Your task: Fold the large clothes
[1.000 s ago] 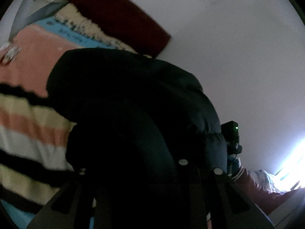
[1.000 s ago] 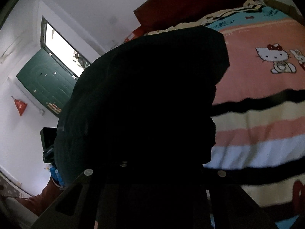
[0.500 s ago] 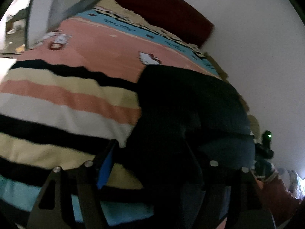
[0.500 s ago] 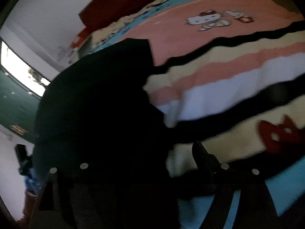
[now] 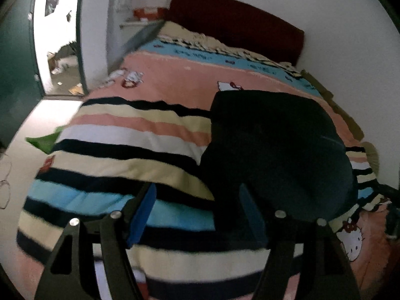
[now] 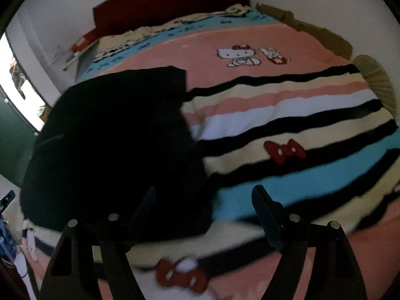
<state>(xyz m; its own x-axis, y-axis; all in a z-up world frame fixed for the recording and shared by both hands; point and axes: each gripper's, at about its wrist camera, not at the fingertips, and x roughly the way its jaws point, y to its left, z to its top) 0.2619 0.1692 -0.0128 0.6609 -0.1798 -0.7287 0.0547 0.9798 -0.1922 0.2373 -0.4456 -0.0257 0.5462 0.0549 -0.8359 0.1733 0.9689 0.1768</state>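
Observation:
A large black garment (image 5: 275, 150) lies folded in a thick bundle on the striped bed cover (image 5: 130, 145). In the left wrist view it sits to the right of centre. In the right wrist view the garment (image 6: 112, 145) sits to the left. My left gripper (image 5: 197, 197) is open and empty, just in front of the garment's near left edge. My right gripper (image 6: 205, 200) is open and empty, at the garment's near right edge; its left finger overlaps the dark cloth.
The bed has a dark red headboard (image 5: 235, 22) against a white wall. An open doorway (image 5: 57, 37) with a green door is left of the bed. Cartoon cat prints (image 6: 237, 55) mark the pink part of the cover. A green object (image 5: 42, 140) lies at the bed's left edge.
Both grippers held the black garment up a second ago. It was lowered onto the bed and let go; both grippers opened and pulled back from it.

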